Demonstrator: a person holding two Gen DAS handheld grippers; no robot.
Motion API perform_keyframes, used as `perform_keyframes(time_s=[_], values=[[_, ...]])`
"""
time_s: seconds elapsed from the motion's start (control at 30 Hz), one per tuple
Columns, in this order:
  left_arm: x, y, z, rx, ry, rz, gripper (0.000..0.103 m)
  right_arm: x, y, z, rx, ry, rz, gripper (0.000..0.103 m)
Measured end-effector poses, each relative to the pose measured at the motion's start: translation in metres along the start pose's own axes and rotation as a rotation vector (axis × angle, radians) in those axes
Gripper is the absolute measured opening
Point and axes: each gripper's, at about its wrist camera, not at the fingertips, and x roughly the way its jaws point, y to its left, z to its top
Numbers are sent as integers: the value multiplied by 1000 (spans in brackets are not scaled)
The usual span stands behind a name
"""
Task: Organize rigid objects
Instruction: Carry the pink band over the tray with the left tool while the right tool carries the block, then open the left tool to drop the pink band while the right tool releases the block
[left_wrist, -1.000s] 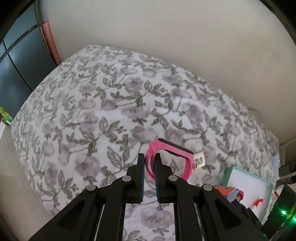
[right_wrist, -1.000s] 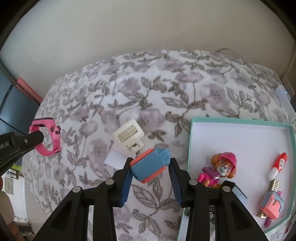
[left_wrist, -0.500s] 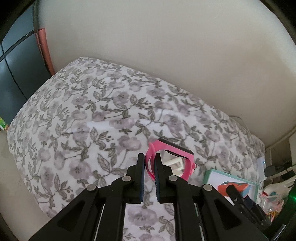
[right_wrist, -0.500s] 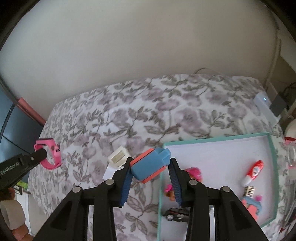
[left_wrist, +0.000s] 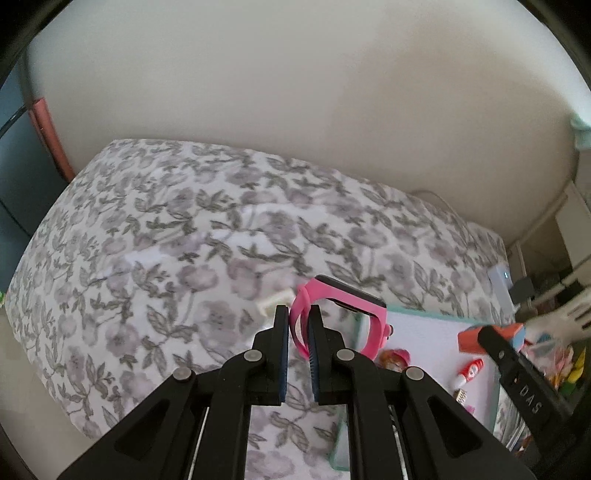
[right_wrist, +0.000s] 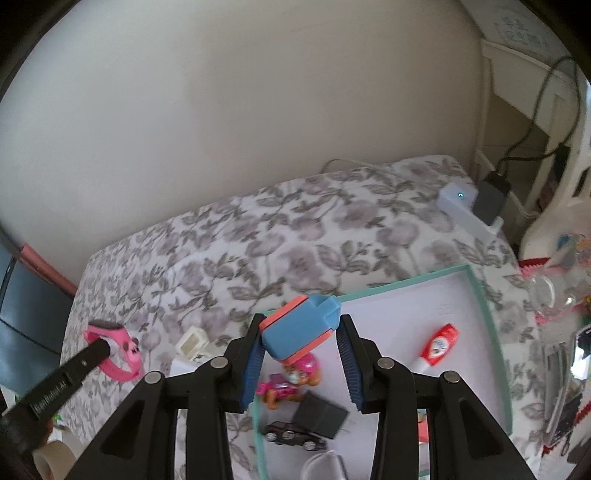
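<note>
My left gripper (left_wrist: 298, 314) is shut on the strap of a pink watch (left_wrist: 373, 317) and holds it above the floral cloth, near the left edge of the teal-rimmed tray (left_wrist: 424, 314). It shows at the left of the right wrist view (right_wrist: 122, 350). My right gripper (right_wrist: 301, 325) is shut on a blue and orange block (right_wrist: 299, 330), held over the tray's (right_wrist: 480, 291) near-left part. In the tray lie a pink dog figure (right_wrist: 295, 376), a red-white tube (right_wrist: 439, 343), a black square piece (right_wrist: 321, 413) and a small dark car (right_wrist: 291, 437).
A white square clip (right_wrist: 192, 341) lies on the cloth left of the tray. A white box with a lit dot (right_wrist: 458, 199) and cables sit at the far right edge by the wall. Clutter lies right of the tray.
Both grippers moved right with their objects. The block is now over the tray's inside and the watch has neared the tray's left edge.
</note>
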Motion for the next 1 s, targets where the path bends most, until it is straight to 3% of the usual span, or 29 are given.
perform_keyframes(time_s=[0.27, 0.4, 0.6, 0.77, 1.0], values=[[9, -62, -20, 126, 26, -28, 10, -4, -43, 1, 54, -8, -73, 41], [23, -90, -33, 178, 77, -50, 10, -1, -64, 0, 85, 7, -101, 41], [42, -121, -50, 248, 96, -27, 10, 6, -90, -4, 102, 36, -179, 41], [63, -139, -64, 272, 151, -45, 10, 21, -105, -12, 117, 81, -196, 41], [85, -150, -76, 297, 165, -28, 10, 48, -112, -25, 111, 158, -216, 41]])
